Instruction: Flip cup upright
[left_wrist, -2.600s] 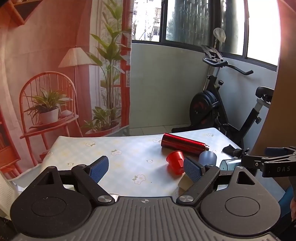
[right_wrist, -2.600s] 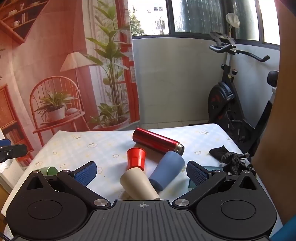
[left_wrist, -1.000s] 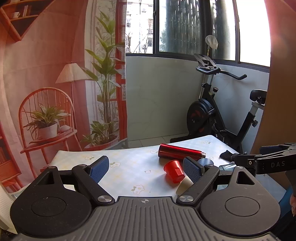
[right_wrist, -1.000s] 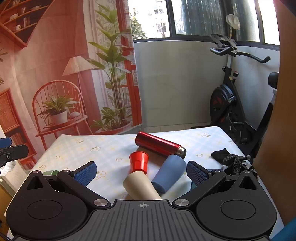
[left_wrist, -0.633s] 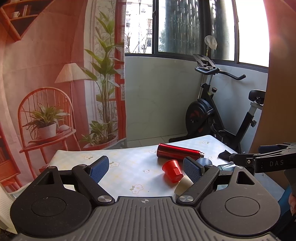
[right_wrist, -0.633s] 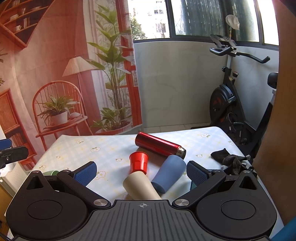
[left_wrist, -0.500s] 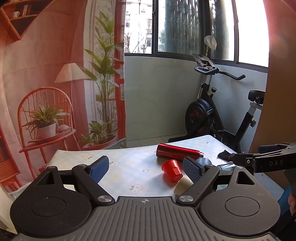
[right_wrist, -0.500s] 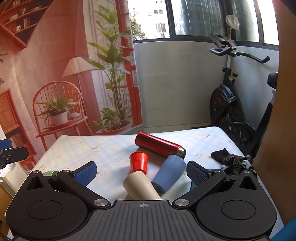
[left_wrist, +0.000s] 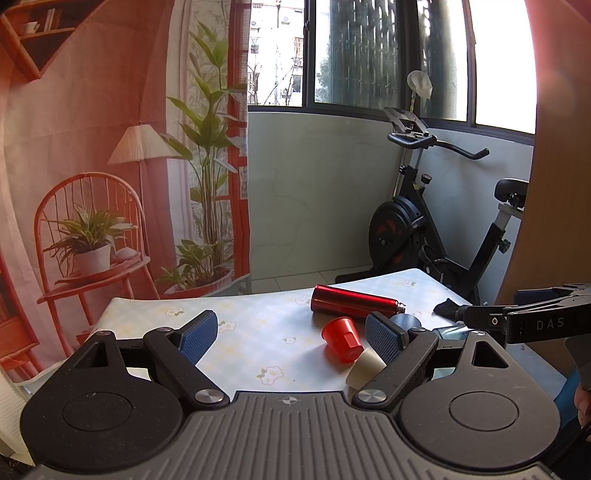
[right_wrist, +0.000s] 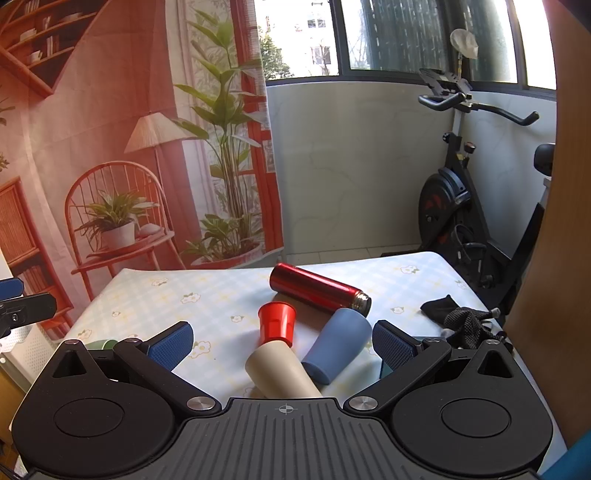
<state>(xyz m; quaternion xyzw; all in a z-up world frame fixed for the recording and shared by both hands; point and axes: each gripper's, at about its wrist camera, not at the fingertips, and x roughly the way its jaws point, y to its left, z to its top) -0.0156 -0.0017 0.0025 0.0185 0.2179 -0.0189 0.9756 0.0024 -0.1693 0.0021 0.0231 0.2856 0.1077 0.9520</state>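
You've got a red cup (right_wrist: 276, 322), beige cup (right_wrist: 279, 373), blue cup (right_wrist: 338, 344), red thermos (right_wrist: 317, 288), and a pale checked, flower-print tablecloth (right_wrist: 207, 299).

left tool (left_wrist: 290, 334): jaws wide apart, holding nothing | right tool (right_wrist: 282, 341): jaws wide apart, holding nothing

White letters "DAS" stand on the right gripper (left_wrist: 532, 325) body.

flask (right_wrist: 317, 291) behind cups (right_wrist: 276, 325), gloves (right_wrist: 458, 317) right
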